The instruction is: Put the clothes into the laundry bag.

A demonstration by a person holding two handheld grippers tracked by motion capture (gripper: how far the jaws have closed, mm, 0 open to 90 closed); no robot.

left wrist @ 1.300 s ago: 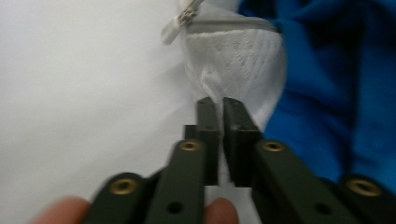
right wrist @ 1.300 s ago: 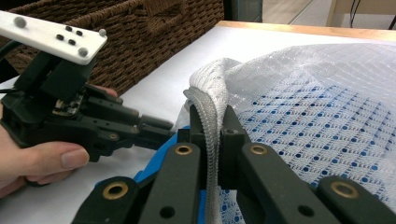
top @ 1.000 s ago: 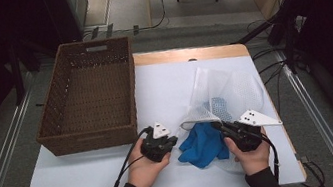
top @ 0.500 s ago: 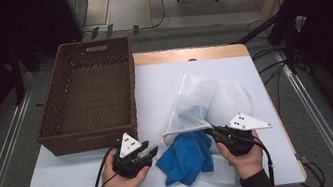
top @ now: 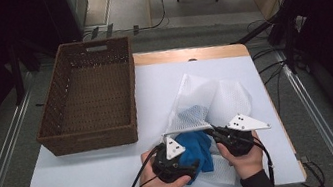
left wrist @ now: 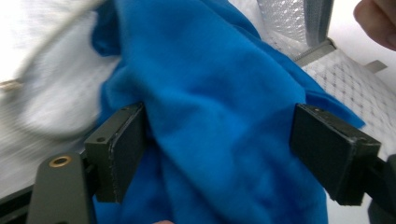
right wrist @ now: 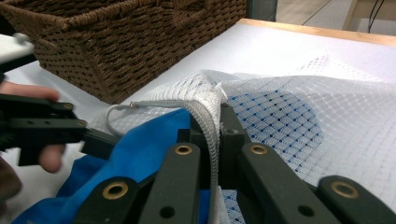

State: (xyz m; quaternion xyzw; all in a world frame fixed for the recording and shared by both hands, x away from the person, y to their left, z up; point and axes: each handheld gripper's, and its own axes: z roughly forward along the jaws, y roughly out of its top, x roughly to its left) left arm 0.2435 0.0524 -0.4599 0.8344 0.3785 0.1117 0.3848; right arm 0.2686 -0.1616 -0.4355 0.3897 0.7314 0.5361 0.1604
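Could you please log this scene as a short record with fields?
work: blue cloth going into mesh bag
left gripper: jaws have just been opening, now apart on either side of the cloth
right gripper: shut on the bag's zipper edge, holding the mouth up
cloth: partly inside the bag, seen through the mesh in the right gripper view
basket: brown wicker, left of the bag
table: white cover

Left hand-held gripper (top: 193,162) (jaws opening) against blue cloth (top: 197,149)

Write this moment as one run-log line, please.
left hand-held gripper: opening around blue cloth | right hand-held gripper: clamped on mesh bag edge
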